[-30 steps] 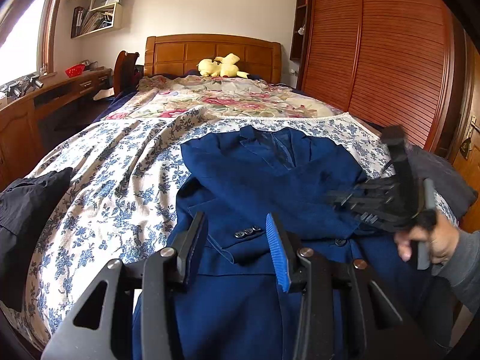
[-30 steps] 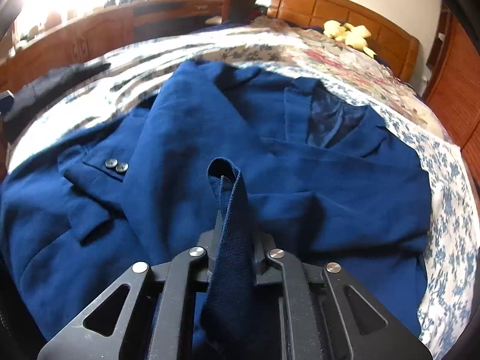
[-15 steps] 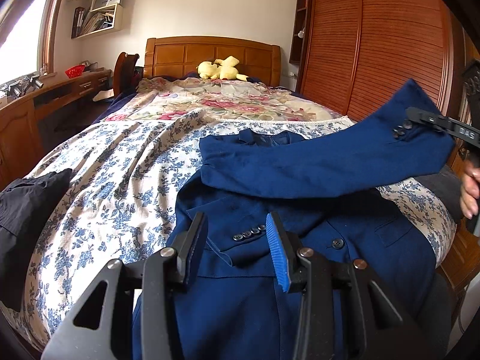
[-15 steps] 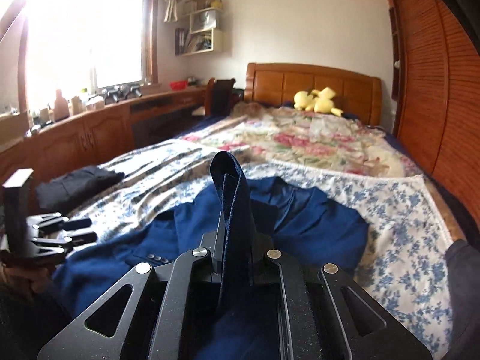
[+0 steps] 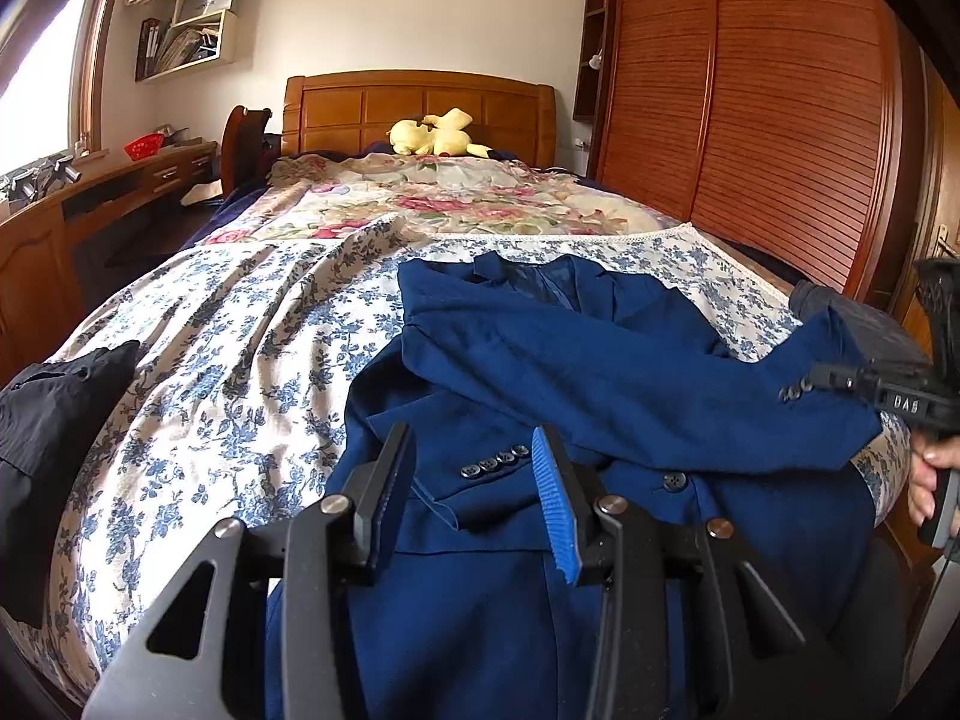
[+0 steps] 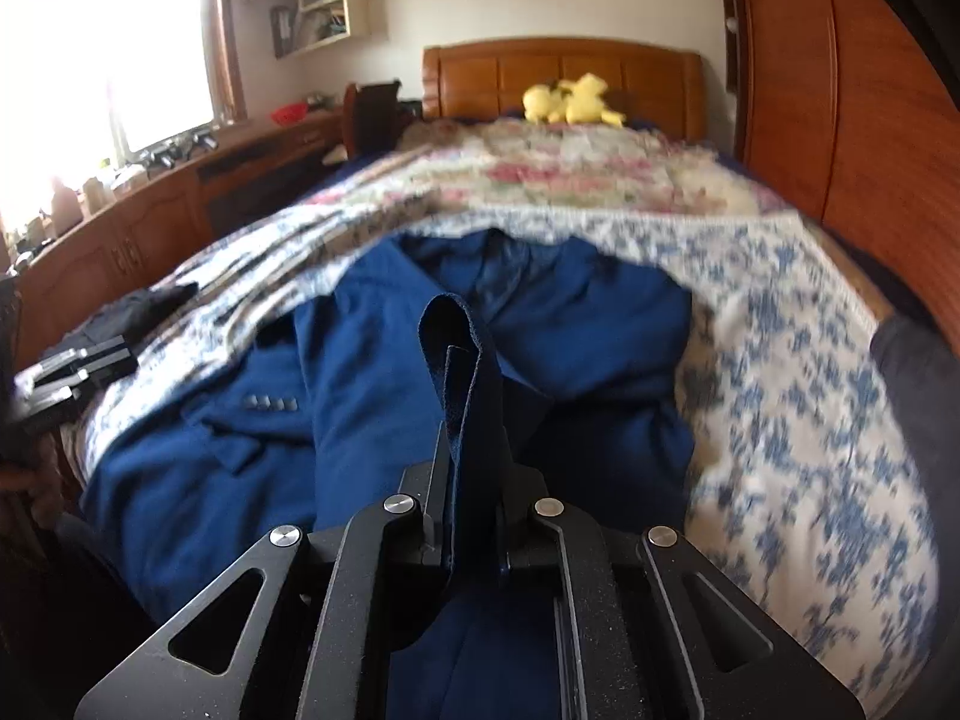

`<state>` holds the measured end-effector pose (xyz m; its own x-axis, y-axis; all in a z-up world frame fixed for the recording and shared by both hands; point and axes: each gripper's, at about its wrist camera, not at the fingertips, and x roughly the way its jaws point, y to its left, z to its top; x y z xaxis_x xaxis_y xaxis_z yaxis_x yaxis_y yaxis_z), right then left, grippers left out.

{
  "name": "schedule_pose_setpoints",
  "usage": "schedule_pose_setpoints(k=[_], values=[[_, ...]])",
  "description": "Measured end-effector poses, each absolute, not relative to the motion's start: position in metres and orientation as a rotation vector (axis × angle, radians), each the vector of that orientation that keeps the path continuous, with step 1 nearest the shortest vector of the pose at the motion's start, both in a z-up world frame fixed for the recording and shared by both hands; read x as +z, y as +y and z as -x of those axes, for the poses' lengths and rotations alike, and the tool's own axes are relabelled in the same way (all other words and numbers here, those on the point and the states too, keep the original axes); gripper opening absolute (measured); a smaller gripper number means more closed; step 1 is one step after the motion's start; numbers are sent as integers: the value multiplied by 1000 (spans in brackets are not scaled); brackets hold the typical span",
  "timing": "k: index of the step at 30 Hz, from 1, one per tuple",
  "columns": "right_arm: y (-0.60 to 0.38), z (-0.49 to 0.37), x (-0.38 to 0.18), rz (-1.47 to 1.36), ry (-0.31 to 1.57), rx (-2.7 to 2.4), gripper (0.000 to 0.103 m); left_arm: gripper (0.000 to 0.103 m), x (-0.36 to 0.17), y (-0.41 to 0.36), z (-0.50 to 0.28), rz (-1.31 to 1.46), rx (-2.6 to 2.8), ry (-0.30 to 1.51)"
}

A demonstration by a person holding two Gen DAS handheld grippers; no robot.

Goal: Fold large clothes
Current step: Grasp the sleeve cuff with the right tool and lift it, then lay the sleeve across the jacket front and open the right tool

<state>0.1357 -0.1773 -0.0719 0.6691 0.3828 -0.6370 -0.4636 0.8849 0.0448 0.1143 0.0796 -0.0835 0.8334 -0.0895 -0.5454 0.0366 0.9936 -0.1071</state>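
Bedroom, wooden bed (image 5: 414,102) down the middle, louvred wardrobe doors (image 5: 750,120) to the right, desk run under the window on the left. I noted a blue-flowered sheet (image 5: 228,348) spread over the near half of the mattress as the folding surface, with a rose-print quilt (image 5: 432,204) beyond it.

Navy suit jacket (image 5: 540,360) lay front-up on the sheet, collar toward the headboard, hem hanging over the foot of the bed toward me. One sleeve (image 5: 660,396) was stretched across the chest to the right. I judged this to be the sleeve-in step of the fold, with the body fold not yet done.

Right gripper (image 6: 474,516) had its jaws clamped together on the cuff (image 6: 462,372), a loop of cloth standing up between them; the pinch at the cuff end kept the sleeve taut and straight. Left gripper (image 5: 474,480) hovered above the lower front, jaws apart, holding nothing, placed, I judged, to pin or take the hem next.

Black garment (image 5: 54,402) sat bunched at the left edge of the sheet. Wall shelves (image 5: 186,30) held books and papers; a small red basket (image 5: 144,147) was on the desk, contents not readable. Yellow plush toy (image 5: 435,132) rested against the headboard.
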Motion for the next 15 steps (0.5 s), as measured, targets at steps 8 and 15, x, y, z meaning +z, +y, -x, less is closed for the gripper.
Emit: schedule_pose_setpoints(k=[8, 15], values=[[-193, -126, -97, 119, 751, 441, 9, 39, -84, 75, -114, 84, -76, 586], [-207, -116, -100, 148, 750, 408, 15, 39, -83, 70, -112, 78, -92, 582]])
